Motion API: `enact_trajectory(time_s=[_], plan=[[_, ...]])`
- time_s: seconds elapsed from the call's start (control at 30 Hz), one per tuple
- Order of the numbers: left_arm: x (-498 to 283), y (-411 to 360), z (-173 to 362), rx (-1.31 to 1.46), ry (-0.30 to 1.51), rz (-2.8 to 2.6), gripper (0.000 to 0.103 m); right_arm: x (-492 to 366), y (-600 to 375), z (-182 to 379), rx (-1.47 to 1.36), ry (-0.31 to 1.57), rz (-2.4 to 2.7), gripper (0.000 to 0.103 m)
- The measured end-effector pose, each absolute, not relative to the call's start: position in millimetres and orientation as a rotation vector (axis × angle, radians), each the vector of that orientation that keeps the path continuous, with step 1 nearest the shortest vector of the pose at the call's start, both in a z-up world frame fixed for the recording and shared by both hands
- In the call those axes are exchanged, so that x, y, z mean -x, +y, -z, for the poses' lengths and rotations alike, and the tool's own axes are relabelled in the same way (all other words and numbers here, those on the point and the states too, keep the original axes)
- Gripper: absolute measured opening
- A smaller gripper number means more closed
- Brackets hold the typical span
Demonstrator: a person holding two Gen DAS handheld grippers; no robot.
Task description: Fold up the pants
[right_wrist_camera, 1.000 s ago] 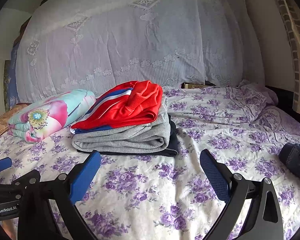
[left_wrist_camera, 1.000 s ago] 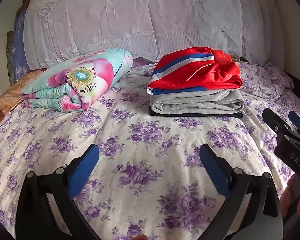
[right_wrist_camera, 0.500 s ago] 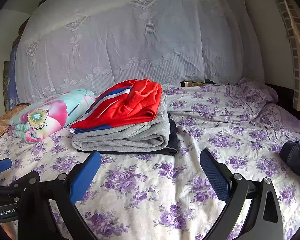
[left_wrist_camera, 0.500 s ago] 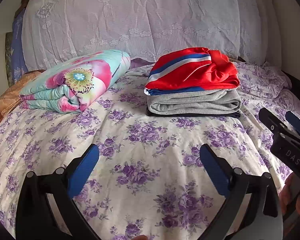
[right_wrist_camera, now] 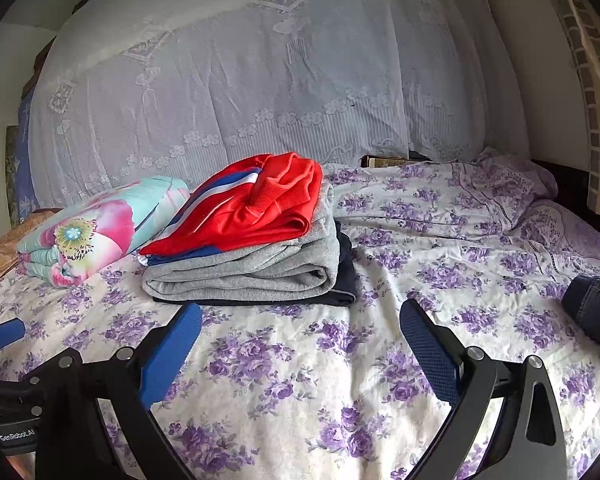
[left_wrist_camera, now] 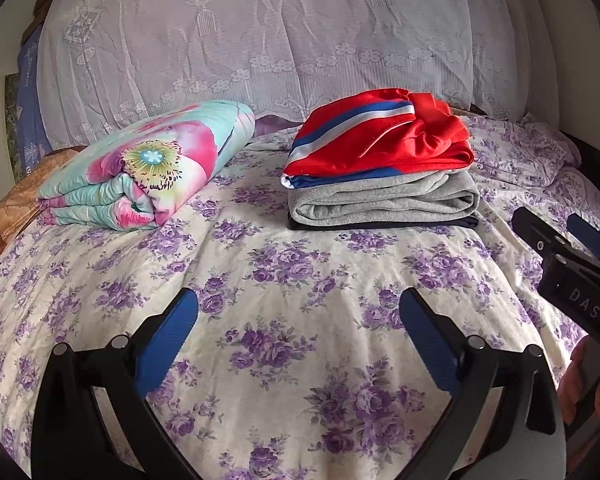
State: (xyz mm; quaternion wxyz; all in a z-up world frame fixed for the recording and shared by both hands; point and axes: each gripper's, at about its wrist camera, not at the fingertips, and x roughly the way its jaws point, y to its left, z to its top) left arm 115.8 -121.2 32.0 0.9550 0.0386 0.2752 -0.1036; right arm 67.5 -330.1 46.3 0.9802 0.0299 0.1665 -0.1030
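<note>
**Pants — stock on the bed, handling notes**

Pants: one dark denim pair (right_wrist_camera: 594, 318), unfolded and bunched, at the right edge of the right wrist frame, cut off by the border; lies on the floral bedsheet (right_wrist_camera: 300, 380), well apart from everything else. Not visible in the left wrist frame.

Handling (judged): soft but heavyish cloth with stiff seams, not fragile, little slip. Best hold is probably the waistband or a hem; neither can be made out here.

Folded stack (left_wrist_camera: 380, 172), centre of frame: three pieces, namely red striped garment, grey fleece, dark item at the bottom.

Rolled floral quilt (left_wrist_camera: 148, 172), left of centre: one.

Lace cover (left_wrist_camera: 260, 40), across the top: one.

Left gripper (left_wrist_camera: 298, 316): blue pads spread wide, nothing between them, hovering over bare sheet.

Right gripper (right_wrist_camera: 300, 328): likewise spread wide and carrying nothing, stack just beyond it.
</note>
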Motion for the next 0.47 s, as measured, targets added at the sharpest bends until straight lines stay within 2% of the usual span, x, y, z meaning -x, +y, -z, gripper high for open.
enact_trajectory(time_s=[0.47], plan=[[-114.1,-116.8,-34.2,-0.061,0.541,0.197,0.098,-68.4,-331.7,-45.7,-0.074,0.343,0.207,0.099]])
